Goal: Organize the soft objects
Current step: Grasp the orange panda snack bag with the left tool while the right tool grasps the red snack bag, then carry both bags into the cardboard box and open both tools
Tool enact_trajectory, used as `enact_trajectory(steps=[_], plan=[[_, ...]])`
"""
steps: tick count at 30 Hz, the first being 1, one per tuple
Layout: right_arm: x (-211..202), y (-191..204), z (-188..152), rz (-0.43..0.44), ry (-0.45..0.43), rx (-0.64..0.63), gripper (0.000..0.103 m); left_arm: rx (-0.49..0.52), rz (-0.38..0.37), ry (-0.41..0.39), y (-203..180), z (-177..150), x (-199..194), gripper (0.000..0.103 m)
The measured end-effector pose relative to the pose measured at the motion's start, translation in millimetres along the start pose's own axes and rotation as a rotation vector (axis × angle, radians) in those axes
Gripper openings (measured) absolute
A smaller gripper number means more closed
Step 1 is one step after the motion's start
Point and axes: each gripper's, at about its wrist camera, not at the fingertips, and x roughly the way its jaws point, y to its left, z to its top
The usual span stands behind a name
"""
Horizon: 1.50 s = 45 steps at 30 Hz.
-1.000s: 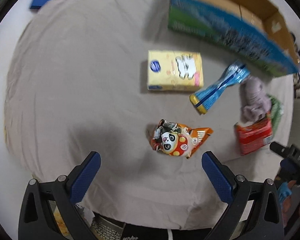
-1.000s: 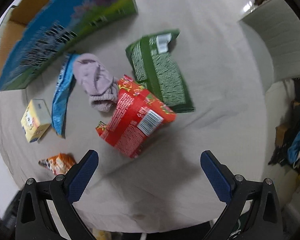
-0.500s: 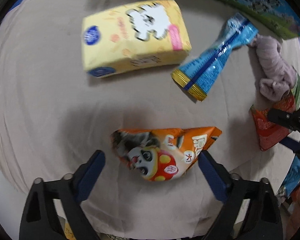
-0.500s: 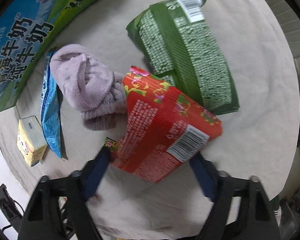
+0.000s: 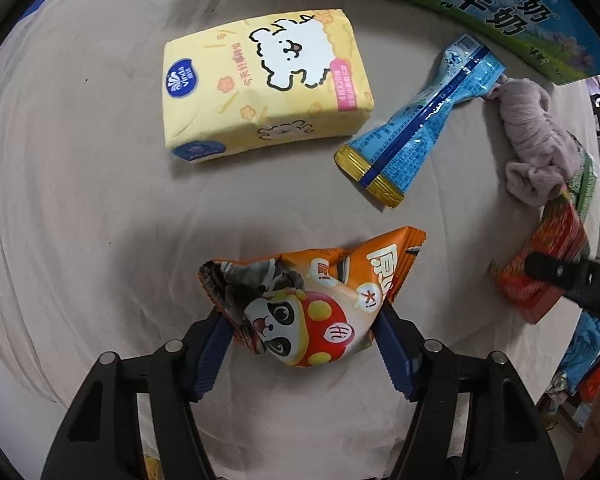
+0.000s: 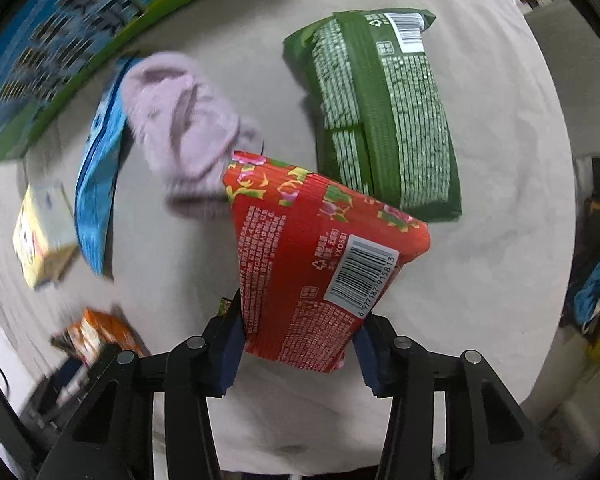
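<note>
My left gripper [image 5: 306, 334] is shut on the orange panda snack bag [image 5: 312, 300], which lies on the cloth-covered table [image 5: 80, 200]. My right gripper [image 6: 300, 338] is shut on the red tissue pack [image 6: 320, 256] and holds it tilted, its far end raised. The red pack also shows in the left wrist view [image 5: 548, 264]. A yellow tissue pack [image 5: 264, 84], a blue snack bag [image 5: 420, 128], a lilac sock bundle [image 6: 180, 128] and a green snack bag [image 6: 380, 108] lie on the cloth.
A blue and green milk carton box [image 5: 480, 8] stands along the far edge of the table; it shows blurred in the right wrist view [image 6: 60, 40]. The table's edge runs close under both grippers. Clutter lies on the floor at the right [image 6: 596, 288].
Both grippers came down and forward onto their items. The left closed on the orange panda bag. The right closed on the red pack and tilted it up.
</note>
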Motion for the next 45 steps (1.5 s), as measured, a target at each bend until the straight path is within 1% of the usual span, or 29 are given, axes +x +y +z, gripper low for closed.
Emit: enact_trajectory(steps=[3,5,6,9,10,12,14,17,19,20,21,22,23,24,25,27,28,29,31,35,37,38,42,45], plan=[[-6.5,10.0,-15.8,-0.025,-0.013,-0.059,0.05,-0.003,-0.018,-0.013,2.8,-16.6,-14.8,0.065],[-12.1,15.5,-26.4,-0.033,-0.021,-0.088,0.05,0.0,-0.029,-0.026,4.3,-20.7,-24.1,0.065],[-15.2,17.4,-34.6,-0.033,-0.03,-0.102,0.05,0.004,-0.033,-0.033,4.4,-14.9,-24.4,0.065],[-29.7,25.9,-52.2,-0.026,-0.061,-0.131,0.049,0.02,-0.038,-0.069,5.0,-19.9,-43.0,0.065],[-36.4,23.3,-60.6,-0.021,-0.073,-0.138,0.049,0.025,-0.044,-0.083,5.3,-19.4,-48.0,0.065],[-47.9,25.2,-67.4,-0.003,-0.092,-0.154,0.049,0.037,-0.059,-0.108,3.6,-24.5,-64.4,0.065],[-68.9,25.3,-74.8,0.021,-0.121,-0.17,0.049,0.051,-0.079,-0.142,0.7,-27.0,-84.1,0.065],[-107.7,25.6,-75.6,0.049,-0.168,-0.191,0.049,0.07,-0.114,-0.194,-8.2,-26.7,-118.0,0.065],[-135.1,22.8,-72.2,0.064,-0.209,-0.207,0.049,0.082,-0.128,-0.227,-13.9,-26.4,-134.6,0.065],[-150.2,25.2,-70.3,0.074,-0.232,-0.218,0.049,0.09,-0.138,-0.246,-16.9,-22.5,-147.1,0.065],[-162.0,21.4,-65.2,0.078,-0.248,-0.226,0.049,0.097,-0.145,-0.263,-22.4,-19.9,-154.0,0.065],[-176.5,17.3,-62.8,0.081,-0.267,-0.236,0.049,0.105,-0.151,-0.285,-23.8,-14.7,-169.5,0.065],[-188.5,16.3,-55.4,0.083,-0.284,-0.252,0.049,0.109,-0.151,-0.298,-38.5,-7.9,-166.9,0.065],[-199.6,19.2,-41.6,0.082,-0.299,-0.269,0.049,0.117,-0.153,-0.314,-48.6,4.9,-172.5,0.065],[-209.0,14.5,-33.8,0.082,-0.312,-0.285,0.049,0.119,-0.156,-0.326,-50.4,13.5,-183.2,0.065],[-225.9,23.0,-6.6,0.072,-0.338,-0.327,0.049,0.124,-0.152,-0.345,-54.6,33.3,-198.5,0.065],[-235.5,20.0,8.6,0.065,-0.347,-0.342,0.049,0.129,-0.144,-0.352,-58.3,42.4,-204.9,0.065],[-242.0,22.1,16.5,0.059,-0.355,-0.355,0.049,0.131,-0.136,-0.361,-60.5,54.4,-211.8,0.065],[-255.5,30.5,40.5,0.037,-0.375,-0.389,0.049,0.136,-0.126,-0.365,-64.8,75.0,-219.7,0.065],[-263.5,46.3,92.4,0.013,-0.368,-0.425,0.049,0.132,-0.114,-0.345,-78.9,137.9,-216.3,0.065],[-260.1,50.2,117.8,0.008,-0.353,-0.439,0.049,0.129,-0.116,-0.327,-83.5,161.1,-207.9,0.065],[-254.6,55.3,132.9,0.009,-0.339,-0.445,0.049,0.127,-0.119,-0.311,-86.1,178.6,-202.1,0.065],[-223.7,71.8,190.4,0.02,-0.27,-0.46,0.049,0.138,-0.111,-0.251,-98.2,229.6,-175.0,0.065],[-200.2,84.9,224.3,0.005,-0.23,-0.479,0.049,0.14,-0.113,-0.196,-101.9,267.6,-151.3,0.065]])
